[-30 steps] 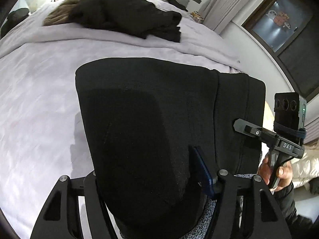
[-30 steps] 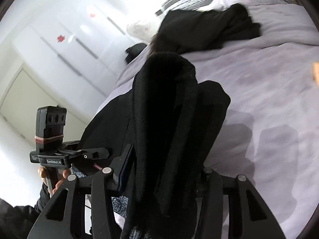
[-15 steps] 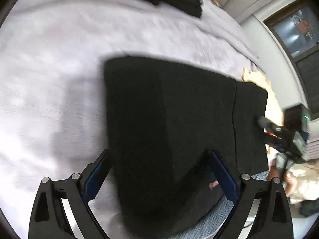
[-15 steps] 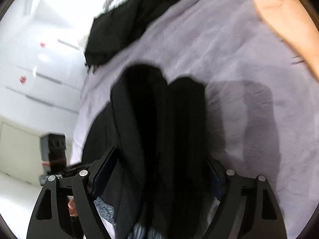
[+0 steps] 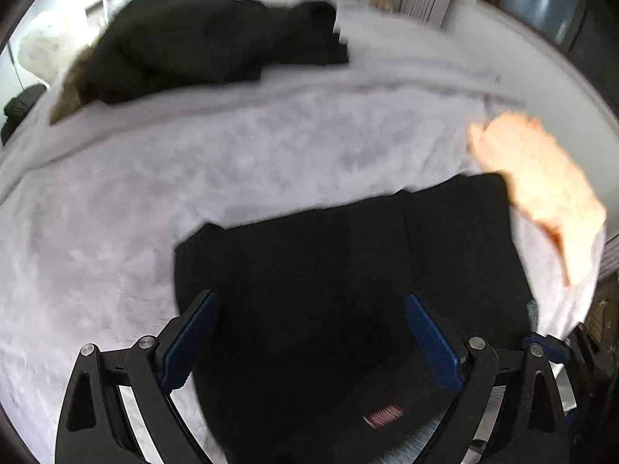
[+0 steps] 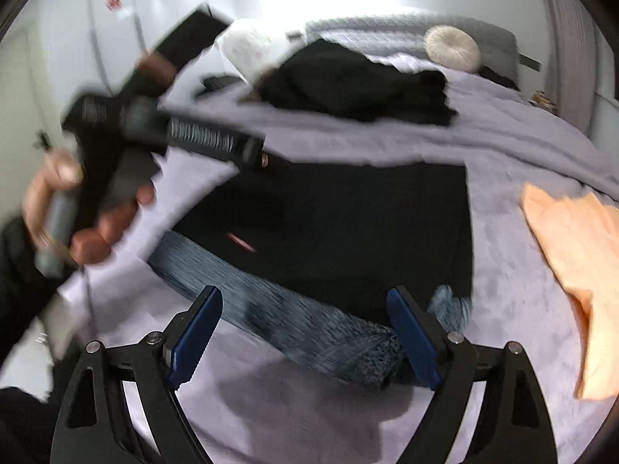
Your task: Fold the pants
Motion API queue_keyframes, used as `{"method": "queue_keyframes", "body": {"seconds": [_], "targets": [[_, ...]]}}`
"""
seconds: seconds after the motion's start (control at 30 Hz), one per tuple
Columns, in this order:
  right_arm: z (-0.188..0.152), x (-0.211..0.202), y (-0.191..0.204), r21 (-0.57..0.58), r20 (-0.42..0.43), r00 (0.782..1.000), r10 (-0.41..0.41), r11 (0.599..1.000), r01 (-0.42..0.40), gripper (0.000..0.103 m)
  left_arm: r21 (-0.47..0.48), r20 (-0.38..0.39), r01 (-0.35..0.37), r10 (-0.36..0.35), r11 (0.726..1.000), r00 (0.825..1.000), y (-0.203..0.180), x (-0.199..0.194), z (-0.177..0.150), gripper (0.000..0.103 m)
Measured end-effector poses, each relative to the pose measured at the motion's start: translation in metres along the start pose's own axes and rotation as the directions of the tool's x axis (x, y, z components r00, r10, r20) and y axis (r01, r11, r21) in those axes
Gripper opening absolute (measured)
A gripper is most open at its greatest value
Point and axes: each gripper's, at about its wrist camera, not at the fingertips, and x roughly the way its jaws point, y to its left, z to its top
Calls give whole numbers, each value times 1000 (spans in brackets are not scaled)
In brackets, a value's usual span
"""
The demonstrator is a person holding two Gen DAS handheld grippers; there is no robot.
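Since the earlier frames, both tongs have let go of the black pants (image 5: 348,270), which then hung pinched between their pads and now lie flat as one folded rectangle on the lavender bed (image 5: 193,162). The left tongs (image 5: 309,342) stand wide apart above the near edge of the pants, with cloth seen between the two blue pads (image 5: 191,338) but neither pad pressing on it. The jaws of the right tongs (image 6: 305,338) have just been opening and likewise stand wide, gripping nothing; between their two pads lies one blue-grey knitted cloth (image 6: 309,328), on which the near edge of the pants rests. A small red label (image 5: 383,415) shows on the pants near the left tongs. In the right wrist view, one hand (image 6: 77,208) at the left holds the handle of the other tool, blurred. One peach cloth (image 6: 576,263) lies on the bed just right of the pants. Farther up the bed lies one heap of dark clothing (image 6: 359,85), well apart from the pants, and beyond it one round cream cushion (image 6: 452,48) against the grey headboard (image 6: 387,27).
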Motion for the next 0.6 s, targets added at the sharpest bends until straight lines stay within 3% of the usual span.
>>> {"method": "queue_keyframes", "body": {"seconds": [0.1,0.2,0.3,0.4,0.5,0.6], "targets": [[-12,4,3,-4,-32,999,34,999,-34,89,19,-53,-38,39,999,998,-5,24,-3,101],[-10,1,2,-34,-54,998,25,999,-27,89,31,-51,-51,52,998,997,-9,23,-4,102],[11,-28,-11,18,3,995,98,995,-98,90,21,13,-49,49,999,999,-9,-4,-9,102],[43,-52,-27,-15,111,990,83,997,-82,90,60,131,-57,49,997,990,-13,-44,-34,102],[75,-33,-45,-76,96,988,123,990,-116,93,82,164,-60,46,995,985,-15,-62,-69,102],[99,3,-65,-51,52,983,175,984,-172,93,101,147,-44,29,994,989,-18,-58,-97,102]]}}
